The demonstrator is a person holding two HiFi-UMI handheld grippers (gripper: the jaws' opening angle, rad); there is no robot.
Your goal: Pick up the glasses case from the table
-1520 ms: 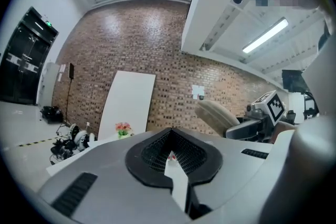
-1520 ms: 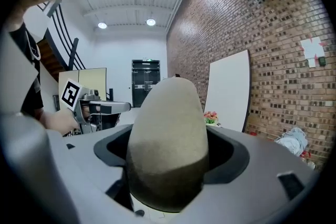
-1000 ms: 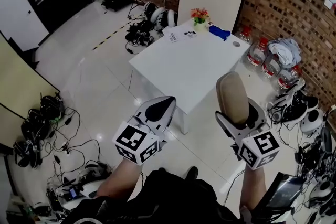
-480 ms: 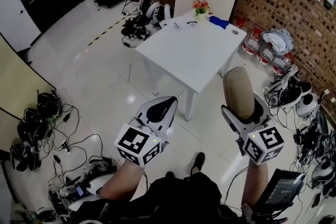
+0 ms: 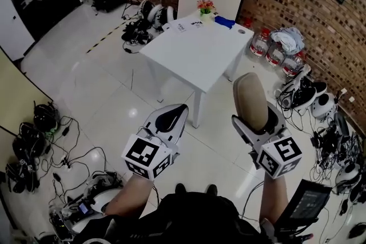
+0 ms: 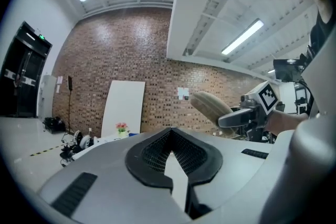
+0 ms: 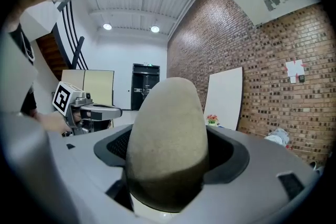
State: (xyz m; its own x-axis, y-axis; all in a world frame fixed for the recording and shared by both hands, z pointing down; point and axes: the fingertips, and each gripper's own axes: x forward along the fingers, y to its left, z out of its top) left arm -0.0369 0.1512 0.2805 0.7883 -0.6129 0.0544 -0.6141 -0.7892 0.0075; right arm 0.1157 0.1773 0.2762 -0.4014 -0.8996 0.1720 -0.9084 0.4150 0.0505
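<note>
The tan oval glasses case (image 5: 250,101) stands on end between the jaws of my right gripper (image 5: 255,120), held in the air over the floor, well off the white table (image 5: 194,53). In the right gripper view the glasses case (image 7: 167,134) fills the space between the jaws of the right gripper (image 7: 167,170). My left gripper (image 5: 173,117) hangs level beside it, jaws together and holding nothing. In the left gripper view the left gripper (image 6: 170,157) shows only a thin slit, with the glasses case (image 6: 211,107) off to the right.
On the table's far end stand a small flower pot (image 5: 205,7), a blue object (image 5: 225,22) and papers (image 5: 186,26). Water bottles (image 5: 269,50) line the brick wall. Cables and headsets (image 5: 34,140) litter the tiled floor on both sides.
The table has slid further away and to the left in the head view as I back off. Both grippers keep their pose, and the case stays in the right one.
</note>
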